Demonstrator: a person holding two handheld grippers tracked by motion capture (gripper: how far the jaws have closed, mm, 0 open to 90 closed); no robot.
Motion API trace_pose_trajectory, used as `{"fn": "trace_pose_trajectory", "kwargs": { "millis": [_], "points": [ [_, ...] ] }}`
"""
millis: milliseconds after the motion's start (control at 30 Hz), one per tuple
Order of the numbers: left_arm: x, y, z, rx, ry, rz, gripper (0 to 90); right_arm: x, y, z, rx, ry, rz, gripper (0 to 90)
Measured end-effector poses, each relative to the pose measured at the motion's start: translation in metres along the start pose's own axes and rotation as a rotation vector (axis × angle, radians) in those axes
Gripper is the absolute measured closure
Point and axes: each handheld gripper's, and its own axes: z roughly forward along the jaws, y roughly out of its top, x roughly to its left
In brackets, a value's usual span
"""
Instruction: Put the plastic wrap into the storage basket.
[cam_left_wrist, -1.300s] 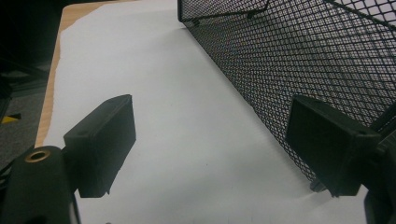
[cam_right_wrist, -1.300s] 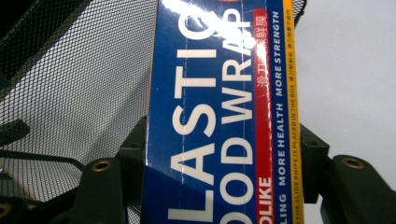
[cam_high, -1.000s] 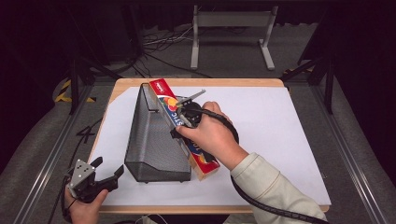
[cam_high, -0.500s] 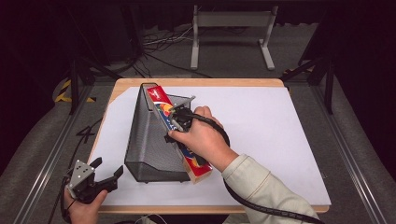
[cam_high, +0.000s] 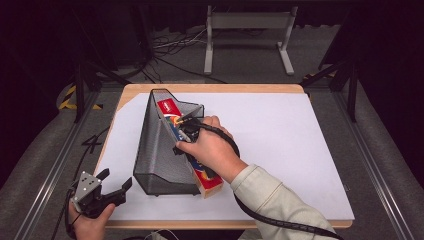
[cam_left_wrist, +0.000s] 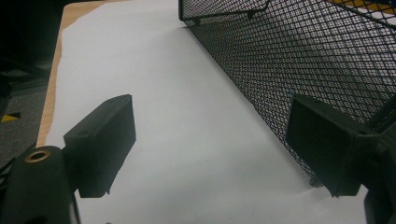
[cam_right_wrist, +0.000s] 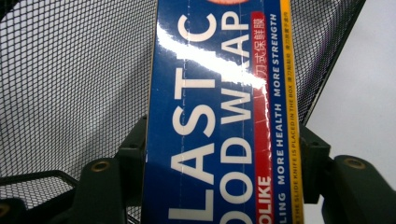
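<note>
At the near edge of the table, the left gripper is being kept where it was one second ago, its jaws spread wide with nothing between them, just beside the black mesh file holder. Farther in, the plastic food wrap box is being clamped by the right gripper and has been lowered and slid deeper into the holder than before, its near end being left outside.

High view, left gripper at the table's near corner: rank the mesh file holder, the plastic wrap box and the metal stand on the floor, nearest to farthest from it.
From the left gripper:
1. Mesh file holder, just to its right on the table.
2. Plastic wrap box, lying in the holder's far side, gripped by the right gripper.
3. Metal stand, on the floor beyond the table.
</note>
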Motion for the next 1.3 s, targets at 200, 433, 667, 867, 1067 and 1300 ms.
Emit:
{"fn": "trace_pose_trajectory", "kwargs": {
  "millis": [200, 433, 667, 867, 1067, 1300],
  "points": [
    [0.0, 0.0, 0.0, 0.0, -0.001, 0.0, 16.9, 0.002, 0.003, 0.006, 0.034, -0.015, 0.001, 39.1],
    [0.001, 0.0, 0.002, 0.012, -0.007, 0.0, 16.9, 0.002, 0.008, 0.015, 0.089, -0.044, 0.008, 39.0],
    [0.001, 0.0, 0.002, 0.014, -0.011, 0.005, 16.9, 0.003, 0.011, 0.019, 0.116, -0.039, -0.007, 38.9],
    [0.001, -0.001, 0.001, 0.015, -0.009, 0.003, 16.9, 0.001, 0.013, 0.025, 0.152, -0.031, -0.015, 38.3],
    [0.001, -0.001, 0.001, 0.015, -0.007, 0.0, 16.8, 0.002, 0.015, 0.02, 0.105, -0.021, -0.03, 33.1],
    [0.003, -0.003, -0.002, 0.013, -0.002, -0.01, 16.9, 0.004, 0.017, 0.012, 0.062, -0.003, -0.072, 26.7]
  ]
}}
